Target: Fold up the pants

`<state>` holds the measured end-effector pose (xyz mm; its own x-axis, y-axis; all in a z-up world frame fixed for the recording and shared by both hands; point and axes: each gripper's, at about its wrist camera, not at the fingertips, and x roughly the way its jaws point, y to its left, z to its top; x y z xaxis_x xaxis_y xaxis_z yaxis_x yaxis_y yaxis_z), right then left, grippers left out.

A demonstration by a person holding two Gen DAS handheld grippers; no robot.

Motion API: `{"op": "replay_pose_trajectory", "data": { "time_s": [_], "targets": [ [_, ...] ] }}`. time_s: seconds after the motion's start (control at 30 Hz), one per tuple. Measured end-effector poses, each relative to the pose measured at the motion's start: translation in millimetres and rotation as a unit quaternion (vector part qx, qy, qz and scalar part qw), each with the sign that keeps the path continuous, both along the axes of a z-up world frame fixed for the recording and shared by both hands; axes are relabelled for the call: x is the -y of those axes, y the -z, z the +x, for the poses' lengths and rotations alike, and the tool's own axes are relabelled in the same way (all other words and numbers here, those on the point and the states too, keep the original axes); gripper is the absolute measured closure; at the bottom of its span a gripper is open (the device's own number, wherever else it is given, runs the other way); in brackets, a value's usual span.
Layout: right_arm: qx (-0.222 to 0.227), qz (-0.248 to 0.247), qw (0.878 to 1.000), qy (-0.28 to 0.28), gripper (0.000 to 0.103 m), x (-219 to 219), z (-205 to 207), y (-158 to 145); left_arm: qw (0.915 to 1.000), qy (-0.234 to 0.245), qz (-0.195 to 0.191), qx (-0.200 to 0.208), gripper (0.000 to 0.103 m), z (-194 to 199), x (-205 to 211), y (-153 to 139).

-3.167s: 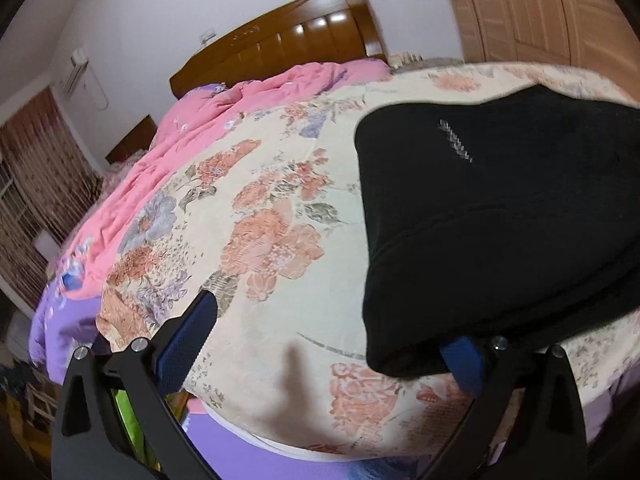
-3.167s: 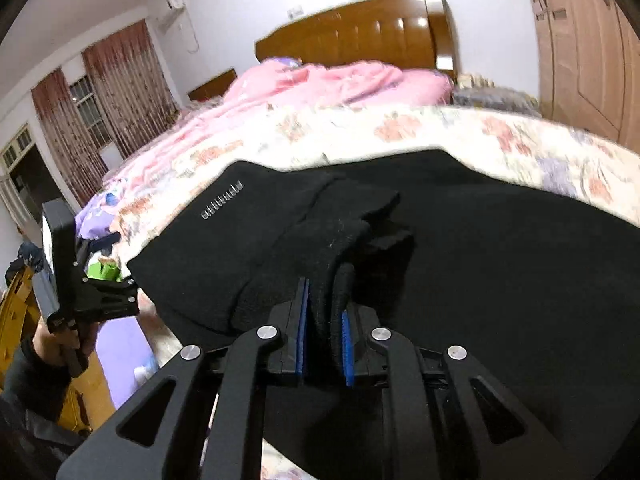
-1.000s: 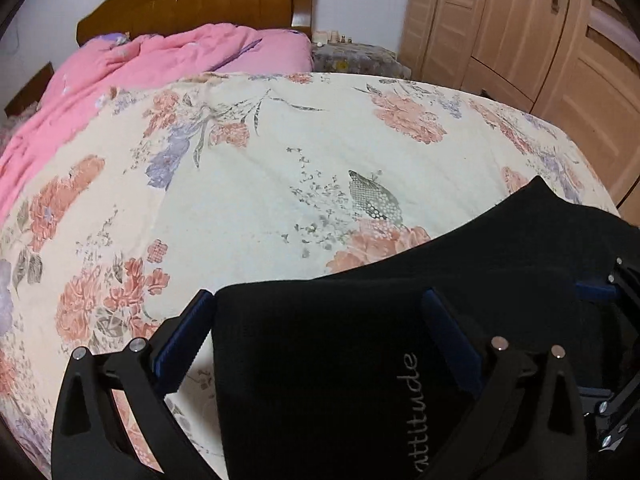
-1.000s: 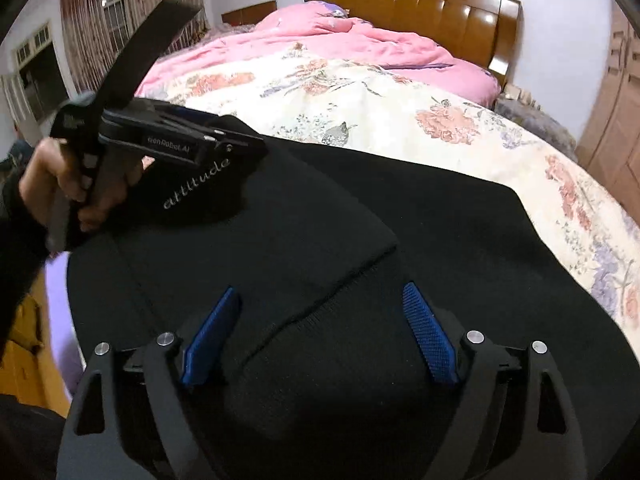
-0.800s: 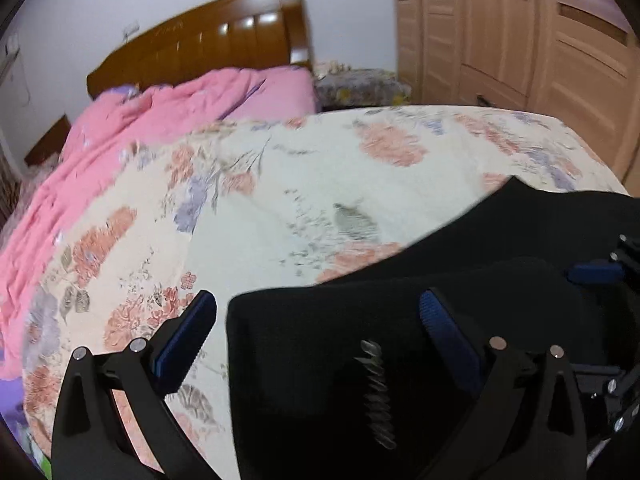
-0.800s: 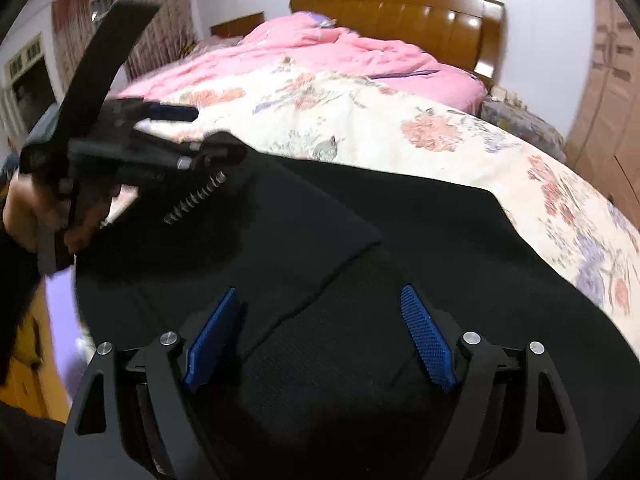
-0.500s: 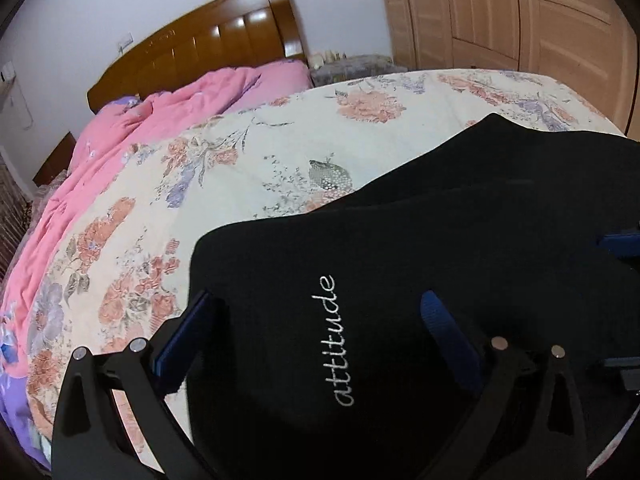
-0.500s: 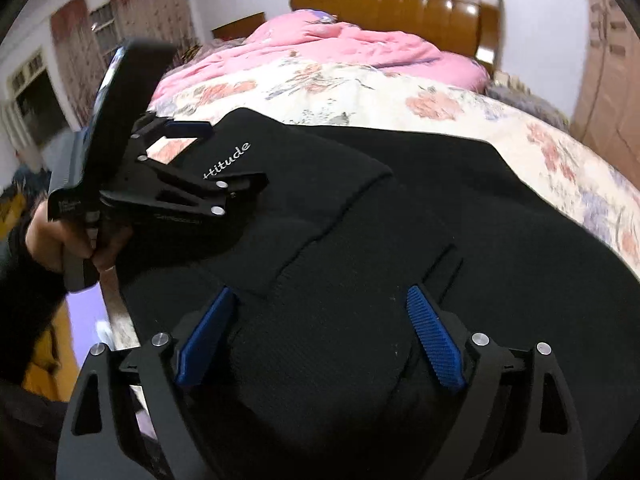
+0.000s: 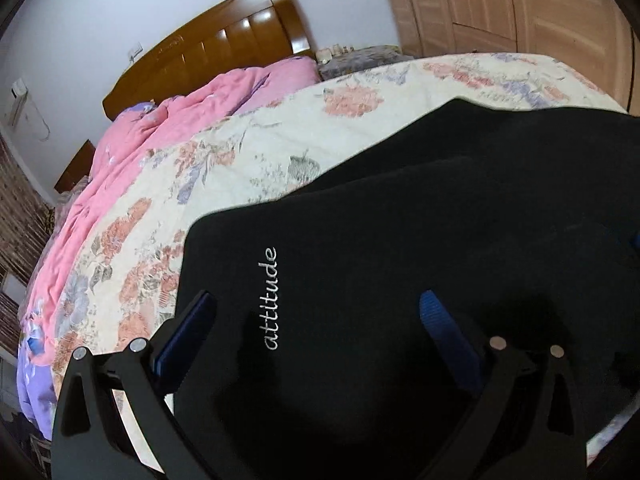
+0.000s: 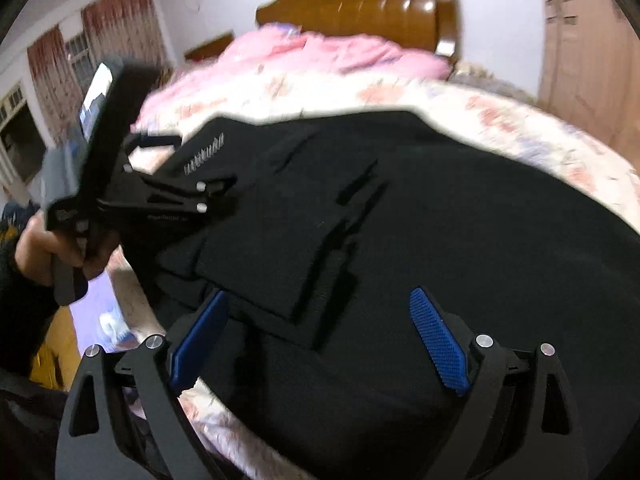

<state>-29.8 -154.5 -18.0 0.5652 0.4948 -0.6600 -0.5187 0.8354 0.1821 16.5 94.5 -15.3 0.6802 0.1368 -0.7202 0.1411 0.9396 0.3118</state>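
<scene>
Black pants (image 9: 400, 248) with white "attitude" lettering (image 9: 271, 298) lie folded in layers on the flowered bedspread (image 9: 256, 148). My left gripper (image 9: 320, 332) is open just above the lettered corner, holding nothing. In the right wrist view the pants (image 10: 420, 224) fill the middle, with a folded cuff edge on top. My right gripper (image 10: 320, 336) is open over the near edge, empty. The left gripper (image 10: 176, 196) also shows there at the left, in a hand, over the lettered corner.
A pink quilt (image 9: 168, 128) and wooden headboard (image 9: 224, 40) lie at the far end of the bed. Wooden wardrobe doors (image 9: 500, 4) stand at the right. The bed's near edge (image 10: 132, 300) drops off at lower left, with a curtained window (image 10: 52, 76) beyond.
My right gripper was shut on a pants fold 3.2 s ago and now stands open. Both grippers have drawn back a little toward the near edge. The pants lie flat.
</scene>
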Motion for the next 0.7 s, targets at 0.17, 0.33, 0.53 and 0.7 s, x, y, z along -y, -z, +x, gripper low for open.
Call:
{"op": "replay_pose_trajectory", "data": {
  "time_s": [0.17,0.33,0.53,0.7],
  "targets": [
    [0.025,0.032,0.997,0.063,0.015,51,-22,-13,0.9985,0.047,0.016,0.023,0.002,-16,41,-18],
    [0.035,0.055,0.989,0.132,0.015,101,-54,-12,0.9947,0.097,0.022,0.025,0.002,-23,88,-20],
    [0.027,0.087,0.973,0.214,0.014,159,-87,-2,0.9867,0.159,0.026,0.022,0.002,-27,144,-15],
    [0.006,0.126,0.949,0.288,0.013,205,-94,12,0.9808,0.193,0.029,0.013,0.002,-26,177,-6]
  ]
}}
